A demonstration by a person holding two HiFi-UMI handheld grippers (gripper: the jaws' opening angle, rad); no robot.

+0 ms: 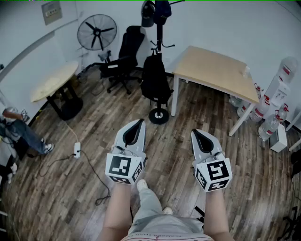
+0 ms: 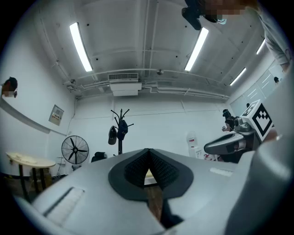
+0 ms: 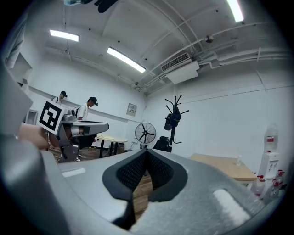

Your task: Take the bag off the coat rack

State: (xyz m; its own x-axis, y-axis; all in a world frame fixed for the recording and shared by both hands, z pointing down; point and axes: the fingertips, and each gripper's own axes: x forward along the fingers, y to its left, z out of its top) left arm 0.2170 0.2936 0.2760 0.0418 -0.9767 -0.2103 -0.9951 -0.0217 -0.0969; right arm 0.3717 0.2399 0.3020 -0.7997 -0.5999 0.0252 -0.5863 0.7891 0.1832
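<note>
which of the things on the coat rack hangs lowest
The black backpack, hanging halfway down the coat rack. The black item and the dark blue item hang up at the top hooks.

Floor: dark wood planks (image 1: 70, 188)
Walls: plain white (image 1: 235, 28)
Furniture: pale bench (image 1: 216, 70), black office chair (image 1: 124, 52), standing fan (image 1: 97, 32)
Light: ceiling tube lamps (image 2: 81, 46), lit

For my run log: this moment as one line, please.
left gripper: shut, empty | right gripper: shut, empty | bag: hanging on coat rack
</note>
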